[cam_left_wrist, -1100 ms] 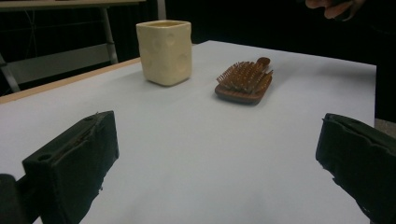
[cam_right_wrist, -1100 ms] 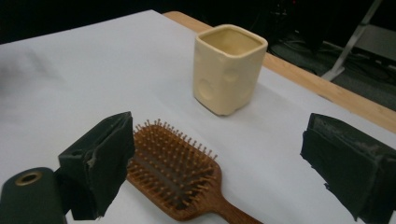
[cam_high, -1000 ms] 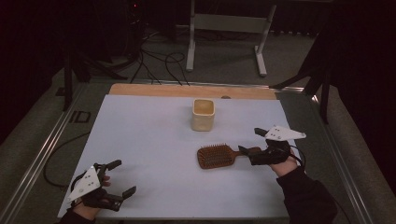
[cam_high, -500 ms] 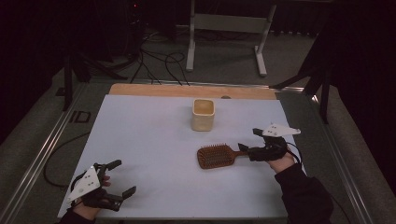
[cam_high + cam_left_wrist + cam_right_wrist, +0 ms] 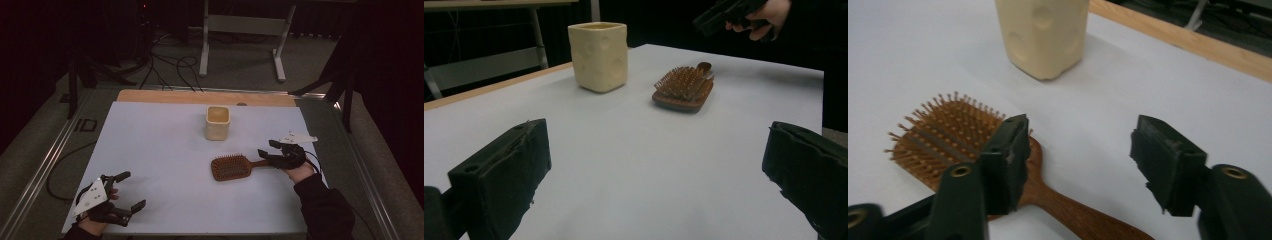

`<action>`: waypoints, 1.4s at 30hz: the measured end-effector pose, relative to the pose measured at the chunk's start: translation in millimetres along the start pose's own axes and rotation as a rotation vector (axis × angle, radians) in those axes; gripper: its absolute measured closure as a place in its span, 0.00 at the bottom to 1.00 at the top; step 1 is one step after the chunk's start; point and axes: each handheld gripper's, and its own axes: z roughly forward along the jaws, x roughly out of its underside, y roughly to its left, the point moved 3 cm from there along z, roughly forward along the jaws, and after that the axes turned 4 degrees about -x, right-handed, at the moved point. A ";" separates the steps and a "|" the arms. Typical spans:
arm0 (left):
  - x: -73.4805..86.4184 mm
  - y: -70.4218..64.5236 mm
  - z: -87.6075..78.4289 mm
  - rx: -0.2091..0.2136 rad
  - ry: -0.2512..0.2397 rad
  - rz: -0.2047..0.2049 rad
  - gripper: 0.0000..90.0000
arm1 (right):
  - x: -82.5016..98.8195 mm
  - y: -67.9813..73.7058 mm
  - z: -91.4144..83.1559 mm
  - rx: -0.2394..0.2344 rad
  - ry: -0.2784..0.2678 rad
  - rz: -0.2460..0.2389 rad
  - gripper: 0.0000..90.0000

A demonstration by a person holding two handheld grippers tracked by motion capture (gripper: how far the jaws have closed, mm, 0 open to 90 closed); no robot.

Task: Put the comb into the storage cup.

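Hairbrush (image 5: 234, 167) of brown wood is seen lying bristles-up on the white table sheet (image 5: 160, 145), slightly right of centre, its handle pointing toward three o'clock. At the handle's end the right gripper (image 5: 267, 150) is held; its jaws have just been closing and now stand half-wide. In the right gripper view the handle passes under the left jaw, and pressing by either pad cannot be made out, so no grip is confirmed. A cream square cup (image 5: 217, 122) with round dimples is placed near the brush, at about eleven o'clock from it. The left gripper (image 5: 131, 190) is kept low at the sheet's seven-o'clock corner, jaws spread wide with nothing between them. No brand, label or writing can be read on any object, though the dim light may hide small print.
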 end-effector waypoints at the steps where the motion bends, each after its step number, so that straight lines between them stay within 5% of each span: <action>1: 0.0 0.0 0.0 0.000 0.000 0.000 0.00 | 0.0 0.0 0.0 0.000 0.000 0.000 0.45; 15: 0.3 -0.2 0.3 0.002 0.004 0.002 0.00 | 11.8 -15.7 11.2 0.075 0.073 0.022 0.84; 22: 0.5 -0.1 0.4 0.004 0.005 0.001 0.00 | 13.3 -19.7 15.0 0.075 0.097 0.012 0.95; 42: 0.8 0.0 1.0 0.008 0.003 -0.005 0.00 | 23.4 -26.3 34.8 0.071 0.220 -0.034 1.00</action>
